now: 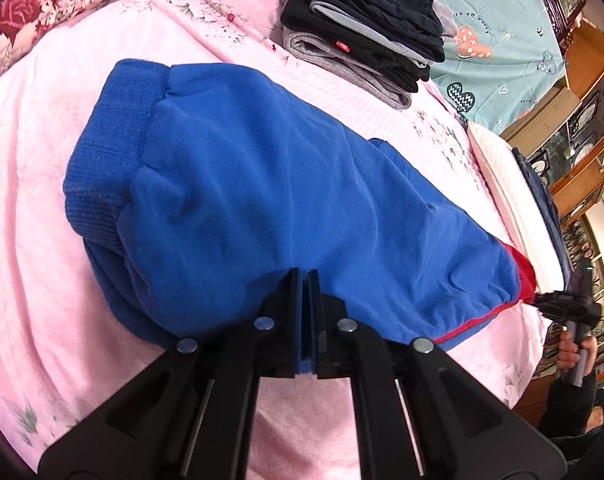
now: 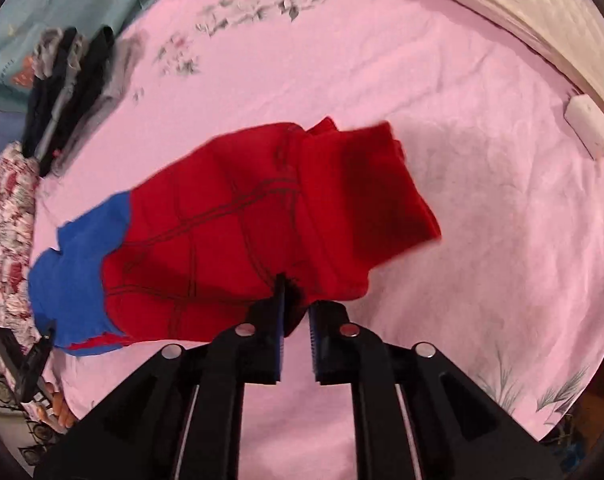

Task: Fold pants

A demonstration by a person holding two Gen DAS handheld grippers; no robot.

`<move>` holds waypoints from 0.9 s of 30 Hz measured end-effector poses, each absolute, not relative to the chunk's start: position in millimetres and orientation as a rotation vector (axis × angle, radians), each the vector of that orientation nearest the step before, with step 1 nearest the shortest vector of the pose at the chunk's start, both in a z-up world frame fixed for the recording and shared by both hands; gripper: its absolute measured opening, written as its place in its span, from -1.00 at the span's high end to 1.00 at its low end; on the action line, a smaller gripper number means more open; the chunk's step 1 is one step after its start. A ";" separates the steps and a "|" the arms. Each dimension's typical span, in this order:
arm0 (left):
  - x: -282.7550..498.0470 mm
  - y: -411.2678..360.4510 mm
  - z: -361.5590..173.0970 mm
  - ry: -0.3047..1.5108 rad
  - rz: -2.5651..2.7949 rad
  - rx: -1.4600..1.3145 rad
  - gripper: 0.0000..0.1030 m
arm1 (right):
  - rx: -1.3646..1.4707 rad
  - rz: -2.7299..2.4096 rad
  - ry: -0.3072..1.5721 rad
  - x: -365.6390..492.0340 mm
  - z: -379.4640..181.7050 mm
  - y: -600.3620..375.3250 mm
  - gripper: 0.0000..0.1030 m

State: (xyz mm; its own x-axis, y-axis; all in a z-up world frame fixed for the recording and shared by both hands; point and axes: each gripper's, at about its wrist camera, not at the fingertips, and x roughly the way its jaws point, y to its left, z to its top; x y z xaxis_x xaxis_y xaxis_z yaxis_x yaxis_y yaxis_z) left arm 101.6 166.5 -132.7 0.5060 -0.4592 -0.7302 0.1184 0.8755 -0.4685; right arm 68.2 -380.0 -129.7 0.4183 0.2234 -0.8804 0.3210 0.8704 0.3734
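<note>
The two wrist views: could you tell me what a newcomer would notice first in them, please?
The blue and red pants fill the middle of the pink bedsheet, gripped at both ends. The left claw is shut on the blue end; the right claw pinches the red end. Behind, a stack of folded dark clothes sits on the bed.

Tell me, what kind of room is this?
Most likely a home bedroom: a pink floral bedspread covers a bed, a stack of folded clothes sits on it, and wooden display cabinets stand alongside.
</note>
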 end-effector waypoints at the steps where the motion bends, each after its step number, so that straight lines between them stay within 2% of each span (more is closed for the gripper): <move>1: 101.0 165.7 -132.3 0.981 -0.353 -0.379 0.93 | 0.572 -0.047 1.123 61.6 -125.0 -385.0 0.71; 4: 99.9 167.0 -132.6 0.977 -0.350 -0.384 0.93 | 0.595 -0.062 1.066 45.4 -113.4 -396.0 0.32; 16: 99.9 172.9 -135.0 0.985 -0.365 -0.417 0.93 | 0.594 -0.172 1.063 29.2 -131.4 -419.1 0.32; 27: 99.2 173.6 -135.5 0.984 -0.367 -0.430 0.93 | 0.582 -0.080 1.064 86.0 -113.7 -414.7 0.32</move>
